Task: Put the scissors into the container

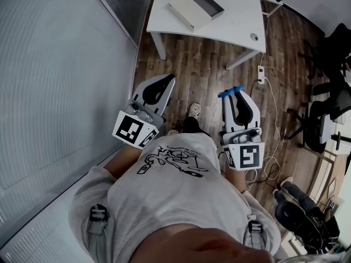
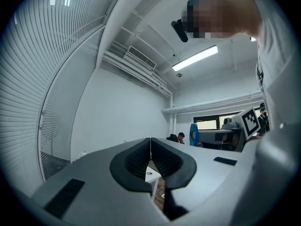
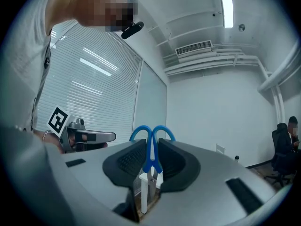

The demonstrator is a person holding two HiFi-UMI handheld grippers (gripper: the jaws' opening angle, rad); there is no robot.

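The scissors [image 3: 151, 140] have blue loop handles that stick up between the pads of my right gripper [image 3: 151, 147], which is shut on them; the blades point down out of the jaws. In the head view the right gripper [image 1: 232, 93] is held close to the person's body, with the blue handles [image 1: 231, 91] at its tip. My left gripper [image 1: 166, 81] is level with it on the left, its jaws [image 2: 150, 147] pressed together with nothing between them. The container [image 1: 211, 1], a shallow grey box, lies on a white table [image 1: 236, 15] well ahead of both grippers.
A wall of blinds [image 1: 55, 64] runs along the left. Wooden floor lies between the person and the table, with a power strip and cable [image 1: 261, 73] to the right. Office chairs [image 1: 323, 119] and another person's legs [image 1: 296, 196] are on the right.
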